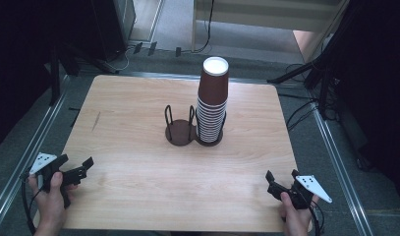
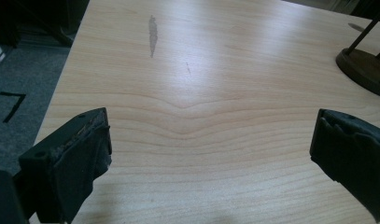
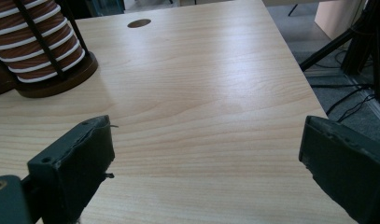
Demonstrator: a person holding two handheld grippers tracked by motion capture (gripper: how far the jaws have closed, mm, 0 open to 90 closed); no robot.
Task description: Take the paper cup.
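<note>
Left gripper [image 1: 79, 166] spread wide, jaws far apart with nothing but bare wood between them; pads [image 2: 82, 154] worn and frayed, hovering over the table [image 1: 138, 196] near its left front corner. Right gripper [image 1: 282, 178] likewise wide open, gripping nothing, pads [image 3: 87, 161] clear of any object, poised near the right front corner.

Close to each set of fingers, a table edge: left edge just outside the left gripper, with grey carpet and a black tape mark [image 2: 12, 103] beyond it; right edge just outside the right gripper, with floor, cables and dark stand legs [image 3: 337, 42] past it. Between the two grippers, a broad stretch of open wood, unobstructed all the way forward.

Well ahead of both, about midway across the table: a dark two-slot wire holder [image 1: 180, 130]. Stack of brown paper cups [image 1: 212, 105] standing upright and upside down in the slot on the right gripper's side, white base uppermost; in the right gripper view, ahead and to the left of the jaws, white rims showing behind the wire uprights. Slot on the left gripper's side vacant; round base [image 2: 362, 70] ahead and right of the left jaws. Faint grey scuff [image 2: 152, 35] on the wood far ahead of the left fingers. Small round hole [image 3: 139, 23] in the tabletop beyond the holder.
</note>
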